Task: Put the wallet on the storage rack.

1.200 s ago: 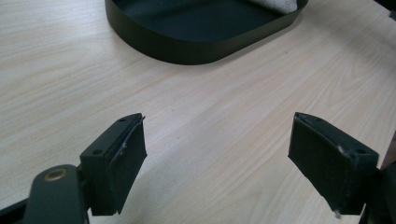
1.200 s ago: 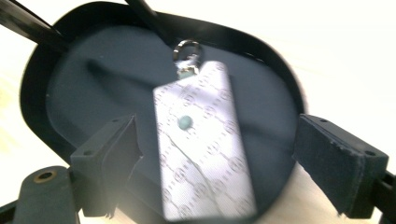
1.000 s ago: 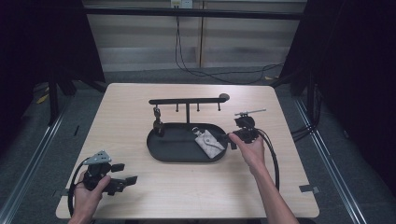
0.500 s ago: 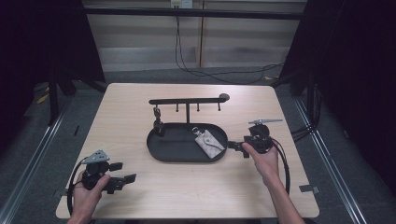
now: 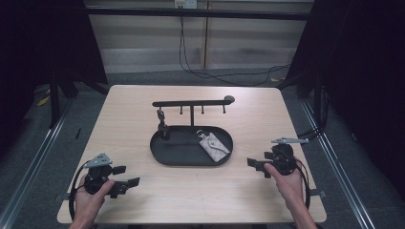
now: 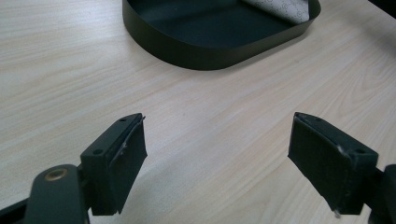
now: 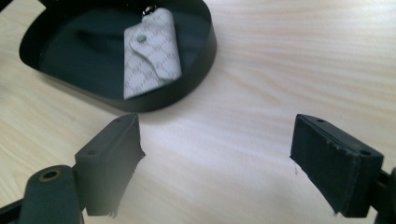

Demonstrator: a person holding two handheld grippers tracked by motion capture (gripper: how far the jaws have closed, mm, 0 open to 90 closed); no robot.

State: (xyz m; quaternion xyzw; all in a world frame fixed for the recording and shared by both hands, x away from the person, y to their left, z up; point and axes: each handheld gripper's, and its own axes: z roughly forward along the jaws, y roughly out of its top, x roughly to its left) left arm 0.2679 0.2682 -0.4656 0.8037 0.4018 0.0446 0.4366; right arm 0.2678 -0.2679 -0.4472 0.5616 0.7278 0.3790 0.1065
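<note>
A black oval tray (image 5: 165, 157) lies at the table's centre, with a black hook rack (image 5: 191, 103) rising from its back edge. A small grey snap pouch (image 5: 214, 145) with a key ring lies in the tray's right half, also seen in the right gripper view (image 7: 152, 51). A dark key fob (image 5: 162, 125) hangs from the rack's left hook. My left gripper (image 5: 126, 183) rests open at the front left. My right gripper (image 5: 254, 164) is open to the right of the tray, holding nothing. The tray's wall (image 6: 205, 53) shows ahead of the left jaws.
The light wooden table (image 5: 129, 109) has bare surface all round the tray. Its front edge lies close under both hands. Cables (image 5: 76, 191) loop from each gripper. Metal rails (image 5: 28, 167) run along the floor on both sides of the table.
My right gripper has pulled back from the tray's right end toward the front right of the table, leaving the pouch in the tray. The left gripper has barely moved.
</note>
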